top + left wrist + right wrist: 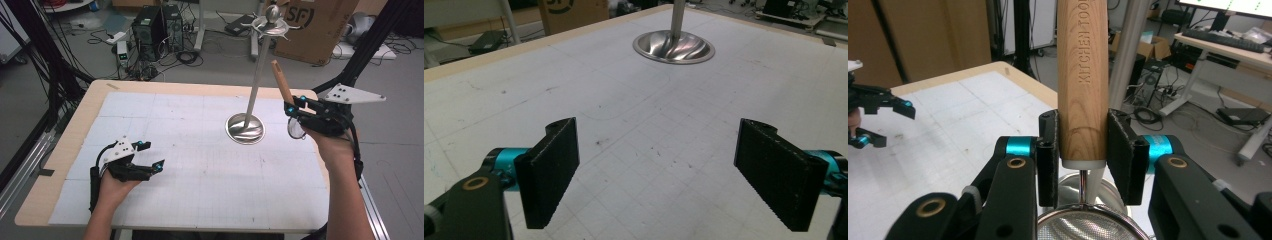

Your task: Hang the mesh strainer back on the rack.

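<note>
The right hand-held gripper [1082,156] squeezes the light wooden handle of a small metal sieve [1083,75], just right of the tall silver stand [245,128]. The left hand-held gripper [671,175] is wide open, holding nothing, well left of it.

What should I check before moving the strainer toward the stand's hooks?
1. Right gripper shut on strainer handle: ok.
2. Handle upright, mesh bowl hanging below the jaws: ok.
3. Stand upright, base flat on the table: ok.
4. Free hook at the stand's top: cannot tell.
5. Hanging hole on the handle's tip: cannot tell.
6. Left gripper open, apart from the stand: ok.
</note>
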`<action>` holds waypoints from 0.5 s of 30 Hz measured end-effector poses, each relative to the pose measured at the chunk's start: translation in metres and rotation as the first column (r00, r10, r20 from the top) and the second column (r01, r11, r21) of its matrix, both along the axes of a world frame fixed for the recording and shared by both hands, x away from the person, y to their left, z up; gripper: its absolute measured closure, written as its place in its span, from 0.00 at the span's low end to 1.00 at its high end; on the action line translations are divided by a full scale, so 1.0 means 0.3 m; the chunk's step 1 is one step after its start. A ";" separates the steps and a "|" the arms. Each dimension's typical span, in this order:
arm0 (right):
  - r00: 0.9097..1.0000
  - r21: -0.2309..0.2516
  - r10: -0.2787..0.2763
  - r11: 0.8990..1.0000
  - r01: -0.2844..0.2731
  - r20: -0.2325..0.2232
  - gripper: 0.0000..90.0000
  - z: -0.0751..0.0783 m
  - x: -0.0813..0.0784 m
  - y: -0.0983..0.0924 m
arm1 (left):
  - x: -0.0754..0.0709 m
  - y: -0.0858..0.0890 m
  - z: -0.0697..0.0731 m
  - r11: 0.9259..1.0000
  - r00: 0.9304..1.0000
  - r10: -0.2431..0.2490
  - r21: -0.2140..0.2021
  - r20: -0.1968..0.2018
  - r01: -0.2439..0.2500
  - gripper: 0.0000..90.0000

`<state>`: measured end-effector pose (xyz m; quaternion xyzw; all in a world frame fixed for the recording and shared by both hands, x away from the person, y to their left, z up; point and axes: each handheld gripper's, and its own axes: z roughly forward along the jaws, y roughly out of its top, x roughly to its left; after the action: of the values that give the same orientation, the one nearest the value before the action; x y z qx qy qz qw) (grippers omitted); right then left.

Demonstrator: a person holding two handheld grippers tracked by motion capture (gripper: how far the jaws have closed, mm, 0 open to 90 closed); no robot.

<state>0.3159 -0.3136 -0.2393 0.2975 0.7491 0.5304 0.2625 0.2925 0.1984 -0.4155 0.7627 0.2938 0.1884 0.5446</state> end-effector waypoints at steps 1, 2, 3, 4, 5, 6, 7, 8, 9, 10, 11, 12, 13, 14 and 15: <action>1.000 0.003 -0.005 1.000 0.005 -0.004 0.76 0.004 -0.001 -0.003 | -0.001 -0.001 -0.001 1.000 1.000 0.002 -0.004 -0.003 -0.002 0.21; 1.000 -0.001 -0.004 1.000 0.004 0.001 0.76 0.008 0.001 -0.009 | 0.000 0.000 0.000 1.000 1.000 0.000 -0.001 -0.001 0.000 0.21; 1.000 0.009 -0.006 1.000 0.006 0.007 0.76 0.011 0.003 -0.011 | 0.000 0.000 -0.001 1.000 1.000 0.001 -0.002 -0.001 -0.001 0.21; 1.000 0.010 -0.009 1.000 0.009 0.006 0.76 0.016 0.004 -0.014 | 0.000 -0.001 -0.002 1.000 1.000 0.000 -0.002 -0.003 0.000 0.21; 1.000 0.013 -0.009 1.000 0.009 0.010 0.76 0.019 0.005 -0.018 | 0.000 -0.001 -0.002 1.000 1.000 0.001 -0.001 -0.003 -0.001 0.21; 1.000 0.018 -0.012 1.000 0.011 0.010 0.76 0.022 0.006 -0.020 | 0.001 -0.001 -0.002 1.000 1.000 -0.002 0.000 -0.002 0.002 0.21; 1.000 0.017 -0.012 1.000 0.012 0.008 0.76 0.024 0.008 -0.023 | 0.001 -0.001 -0.002 1.000 1.000 -0.002 0.001 -0.002 0.002 0.21; 1.000 0.022 -0.011 1.000 0.010 0.012 0.76 0.025 0.011 -0.025 | 0.000 -0.002 -0.002 1.000 1.000 -0.002 0.001 -0.002 0.002 0.21; 1.000 0.024 -0.014 1.000 0.014 0.006 0.76 0.027 0.012 -0.028 | 0.000 -0.002 -0.002 1.000 1.000 -0.002 0.001 -0.002 0.002 0.21; 1.000 0.022 -0.013 1.000 0.013 0.012 0.76 0.029 0.016 -0.031 | 0.000 -0.002 -0.002 1.000 1.000 -0.002 0.002 -0.002 0.002 0.21; 1.000 0.025 -0.015 1.000 0.014 0.015 0.76 0.030 0.020 -0.033 | 0.000 -0.002 -0.003 1.000 1.000 -0.002 0.001 -0.003 0.002 0.21; 1.000 0.024 -0.018 1.000 0.018 0.013 0.76 0.033 0.022 -0.037 | 0.000 -0.001 -0.003 1.000 1.000 -0.002 0.001 -0.003 0.002 0.21; 1.000 0.026 -0.023 0.999 0.022 0.016 0.76 0.036 0.025 -0.039 | 0.000 -0.002 -0.003 1.000 1.000 0.000 0.000 -0.004 0.000 0.21; 1.000 0.024 -0.024 0.999 0.024 0.019 0.76 0.040 0.028 -0.043 | 0.001 -0.001 -0.003 1.000 1.000 0.000 0.001 -0.005 0.000 0.21; 0.999 0.027 -0.029 0.999 0.029 0.014 0.76 0.045 0.029 -0.044 | 0.001 -0.001 -0.003 1.000 1.000 0.000 0.000 -0.006 0.000 0.21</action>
<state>0.3245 -0.3267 -0.2258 0.3080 0.7356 0.5386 0.2718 0.2927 0.1981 -0.4165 0.7633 0.2955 0.1862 0.5435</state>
